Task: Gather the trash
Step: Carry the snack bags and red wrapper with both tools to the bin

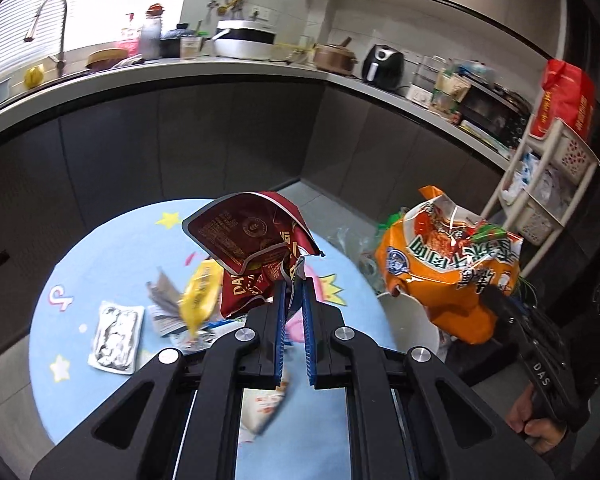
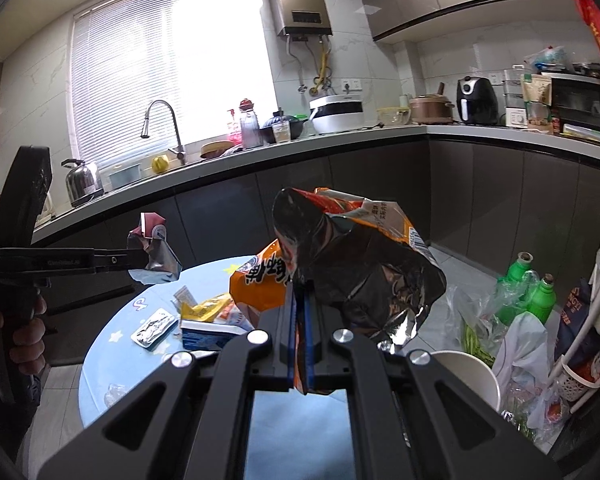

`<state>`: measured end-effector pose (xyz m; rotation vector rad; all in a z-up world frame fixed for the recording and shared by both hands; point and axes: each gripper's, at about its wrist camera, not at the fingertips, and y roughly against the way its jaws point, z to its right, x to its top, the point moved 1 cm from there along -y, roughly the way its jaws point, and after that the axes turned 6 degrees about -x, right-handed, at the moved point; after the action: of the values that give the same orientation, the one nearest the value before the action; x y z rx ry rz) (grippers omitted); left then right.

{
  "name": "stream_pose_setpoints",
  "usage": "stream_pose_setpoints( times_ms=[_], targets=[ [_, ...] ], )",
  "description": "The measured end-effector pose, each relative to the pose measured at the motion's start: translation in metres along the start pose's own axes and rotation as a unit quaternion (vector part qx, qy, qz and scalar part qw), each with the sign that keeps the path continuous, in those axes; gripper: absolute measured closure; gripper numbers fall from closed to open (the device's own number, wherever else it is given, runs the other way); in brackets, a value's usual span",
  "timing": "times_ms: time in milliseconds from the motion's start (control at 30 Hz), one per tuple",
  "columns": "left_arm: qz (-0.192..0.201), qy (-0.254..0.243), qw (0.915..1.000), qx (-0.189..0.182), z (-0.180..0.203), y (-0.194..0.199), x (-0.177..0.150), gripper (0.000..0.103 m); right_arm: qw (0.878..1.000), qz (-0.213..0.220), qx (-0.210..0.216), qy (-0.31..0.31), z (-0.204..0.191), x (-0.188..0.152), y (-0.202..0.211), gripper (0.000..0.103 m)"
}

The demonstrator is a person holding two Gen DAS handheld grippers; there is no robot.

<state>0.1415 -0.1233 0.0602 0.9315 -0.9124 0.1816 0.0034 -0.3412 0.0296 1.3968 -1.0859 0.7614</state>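
Red snack bag (image 1: 256,240): empty foil, light, crinkly, slick; pinched at its torn lower edge by the left gripper (image 1: 296,292), raised over the blue tabletop (image 1: 80,280); "DA…" legible. Orange bag (image 2: 340,264): same handling, clamped in the right gripper (image 2: 300,312) near the white bin (image 2: 472,372); Chinese print; grip folded edges.

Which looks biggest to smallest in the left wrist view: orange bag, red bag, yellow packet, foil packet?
1. orange bag and red bag: look alike in size, unranked.
2. yellow packet and foil packet: look alike, the yellow one blurred, so unranked.
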Motion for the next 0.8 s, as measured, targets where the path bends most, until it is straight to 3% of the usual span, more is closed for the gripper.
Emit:
stream_pose_setpoints(
  times_ms=[467, 800],
  targets=[
    [-0.048, -0.059, 0.9941, -0.078, 0.092, -0.072, 0.003, 0.095, 0.996, -0.01, -0.07, -0.056, 0.095, -0.026, 0.015, 0.098],
    [-0.088, -0.084, 0.9865, -0.109, 0.144, -0.127, -0.004, 0.095, 0.989, -0.049, -0.111, -0.086, 0.149, -0.062, -0.002, 0.098]
  ],
)
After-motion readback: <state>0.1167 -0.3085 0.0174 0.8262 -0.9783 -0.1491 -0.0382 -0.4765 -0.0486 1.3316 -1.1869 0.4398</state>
